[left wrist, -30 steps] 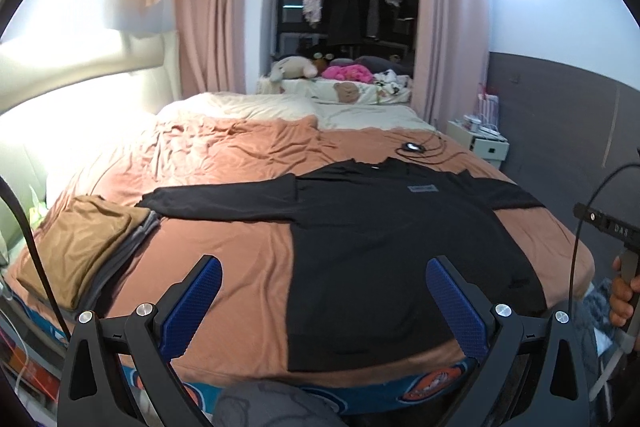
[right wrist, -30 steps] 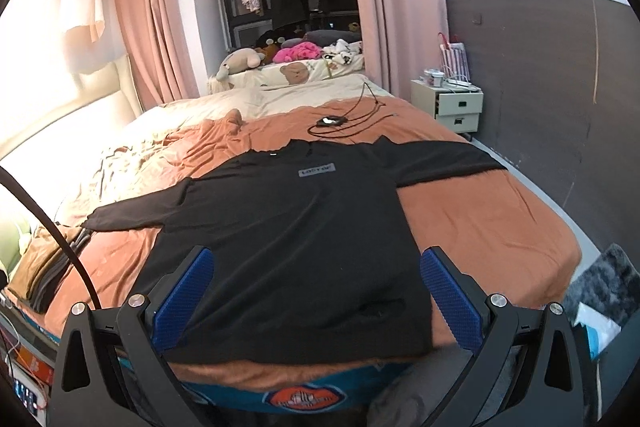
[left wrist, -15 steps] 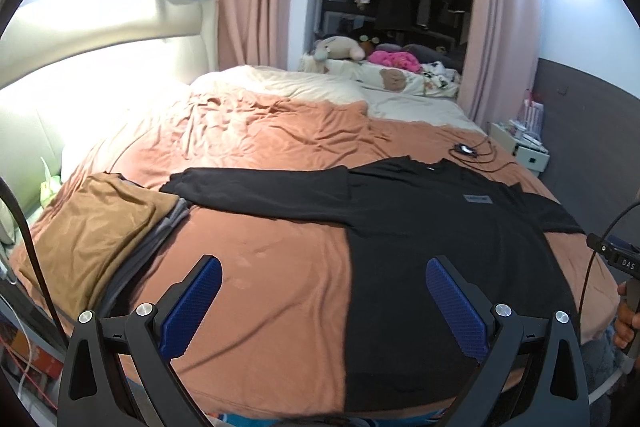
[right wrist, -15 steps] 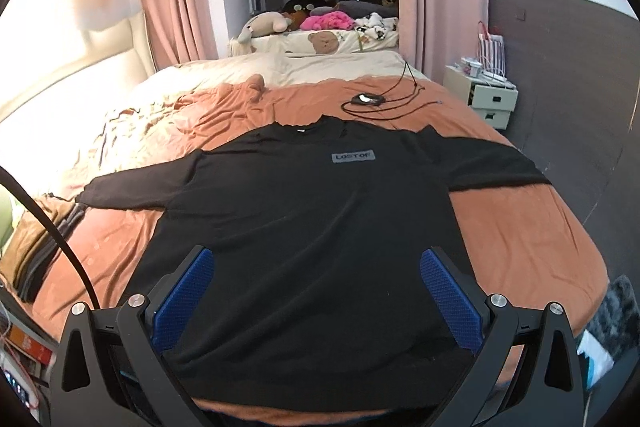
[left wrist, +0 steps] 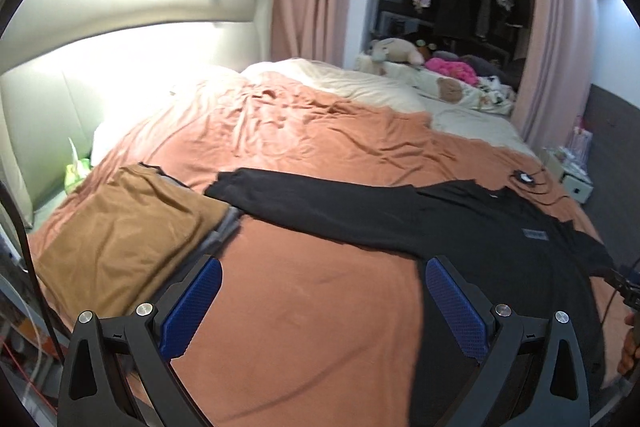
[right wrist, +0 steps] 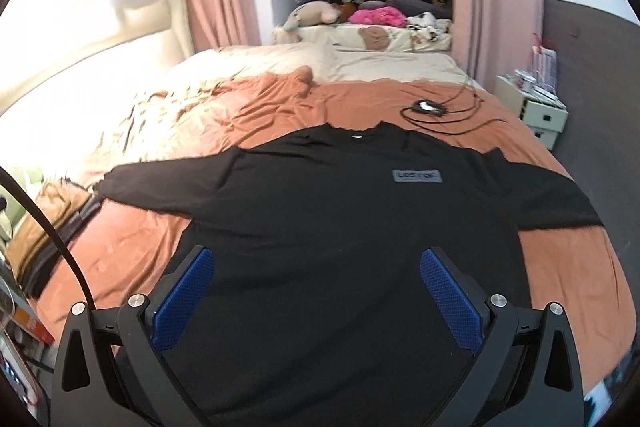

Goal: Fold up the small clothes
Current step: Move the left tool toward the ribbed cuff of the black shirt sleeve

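A black long-sleeved top (right wrist: 320,227) lies spread flat, front up, on the rust-orange cover of the bed (left wrist: 304,291), both sleeves stretched straight out to the sides and a small grey label on the chest. The left gripper (left wrist: 322,307) hangs above the bare cover just beside the top's body, below the outstretched sleeve, its jaws wide apart and holding nothing. The right gripper (right wrist: 316,297) hangs over the lower middle of the top, its jaws likewise spread wide and empty; whether either blue pad touches the fabric cannot be told. At the bed's near left corner sits a stack of folded clothes (left wrist: 120,235), a tan piece on top with grey layers showing at its edge, and the end of the top's sleeve reaches the stack's far corner. Beyond the collar a small black device with looped cables (right wrist: 430,107) rests on the cover. Farther back, plush toys and a pink bundle (right wrist: 376,15) are heaped by the pillows. A white bedside drawer unit (right wrist: 540,111) stands against the dark wall, small items crowding its top, its drawers closed so their contents are hidden.
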### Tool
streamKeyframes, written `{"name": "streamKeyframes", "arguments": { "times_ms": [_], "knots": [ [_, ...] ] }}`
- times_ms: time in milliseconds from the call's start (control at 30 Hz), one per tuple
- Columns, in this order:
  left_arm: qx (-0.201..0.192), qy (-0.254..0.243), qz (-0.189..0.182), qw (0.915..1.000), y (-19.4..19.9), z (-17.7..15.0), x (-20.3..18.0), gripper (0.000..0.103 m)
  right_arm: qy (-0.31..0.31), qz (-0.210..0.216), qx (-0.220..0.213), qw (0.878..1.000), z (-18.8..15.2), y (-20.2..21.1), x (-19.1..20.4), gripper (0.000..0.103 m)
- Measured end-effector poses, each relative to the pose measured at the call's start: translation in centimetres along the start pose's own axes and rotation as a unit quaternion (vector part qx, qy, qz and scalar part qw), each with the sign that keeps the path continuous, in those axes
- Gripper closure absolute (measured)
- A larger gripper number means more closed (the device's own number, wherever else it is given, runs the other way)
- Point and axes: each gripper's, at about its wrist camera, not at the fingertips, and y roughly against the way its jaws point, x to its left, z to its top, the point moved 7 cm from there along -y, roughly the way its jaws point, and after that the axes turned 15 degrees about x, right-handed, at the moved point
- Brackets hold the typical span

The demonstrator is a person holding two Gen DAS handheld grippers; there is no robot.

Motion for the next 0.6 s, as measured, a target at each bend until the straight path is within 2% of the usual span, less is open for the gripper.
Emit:
{"name": "streamKeyframes", "arguments": {
  "times_ms": [133, 233, 367, 500, 600],
  "knots": [
    [0.006, 0.024, 0.01, 0.9996, -2.0, 1.8, 2.8, 0.001, 0.033, 0.005, 0.001, 0.999, 1.6, -2.1, 0.9, 0.0],
    [0.008, 0.037, 0.014, 0.9992, -3.1, 3.0, 4.3, 0.008, 0.064, 0.013, 0.021, 0.998, 2.4, -4.1, 2.2, 0.0],
    [0.019, 0.054, 0.018, 0.9982, -5.0, 5.0, 6.5, 0.012, 0.069, 0.048, 0.047, 0.995, 3.5, -6.2, 3.2, 0.0],
    [0.038, 0.079, 0.024, 0.9958, -7.1, 7.2, 9.1, 0.019, 0.083, 0.056, 0.05, 0.994, 5.6, -7.8, 3.7, 0.0],
    [0.049, 0.095, 0.027, 0.9939, -8.3, 8.9, 10.9, 0.02, 0.092, 0.066, 0.052, 0.992, 6.8, -9.1, 4.4, 0.0]
  ]
}}
